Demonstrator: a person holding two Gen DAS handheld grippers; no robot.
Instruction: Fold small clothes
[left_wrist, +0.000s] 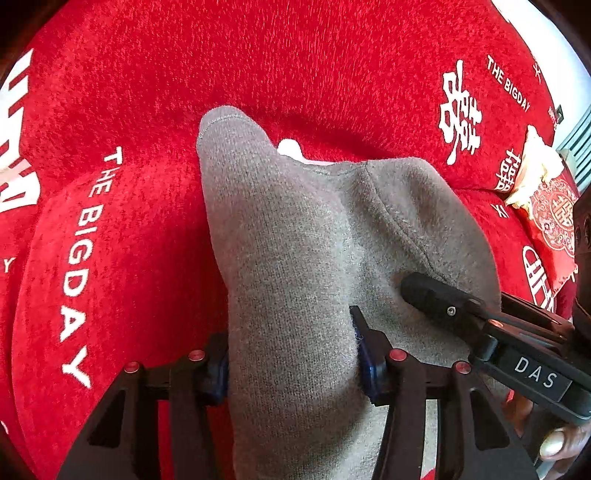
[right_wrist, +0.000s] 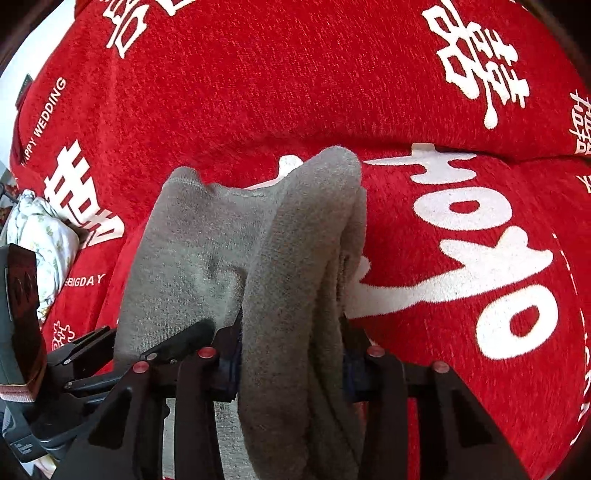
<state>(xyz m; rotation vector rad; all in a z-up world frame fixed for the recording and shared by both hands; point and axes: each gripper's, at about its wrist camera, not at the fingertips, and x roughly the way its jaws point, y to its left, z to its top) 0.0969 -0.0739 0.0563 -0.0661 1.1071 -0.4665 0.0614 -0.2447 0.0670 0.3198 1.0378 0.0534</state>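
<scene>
**Grey knit garment pinched up by both grippers above a red cover**

Grey knit garment (left_wrist: 291, 258), a small piece of clothing in soft, slightly fuzzy wool-like fabric, hangs bunched between the two tools over a red surface. Nearest the left wrist camera, the left gripper (left_wrist: 290, 365) has its blue-padded black fingers (left_wrist: 369, 369) pressed against either side of a thick fold of the cloth, so it is clamped on the garment at a middling width. Just to its right, the right gripper (left_wrist: 436, 295) comes in with one black finger lying on the grey fabric; a label reading "DAS" sits on its body, and a fingertip of the person's hand (left_wrist: 557, 443) shows at the lower edge.

In the right wrist view, the right gripper (right_wrist: 291, 365) likewise grips a doubled, rolled-up bundle of the same garment (right_wrist: 295, 277), several layers thick. Fine ribbed stitching runs lengthwise, and a stitched hem edges the rounded far corners, which stand up in two soft peaks.

Beyond lies the red cover (left_wrist: 258, 55), a nubbly chenille-like textile with white printed characters and the words "THE BIGDAY" and "HAPPY WEDDING". Farther off to the side rests a pale floral cloth bundle (right_wrist: 44, 236).
</scene>
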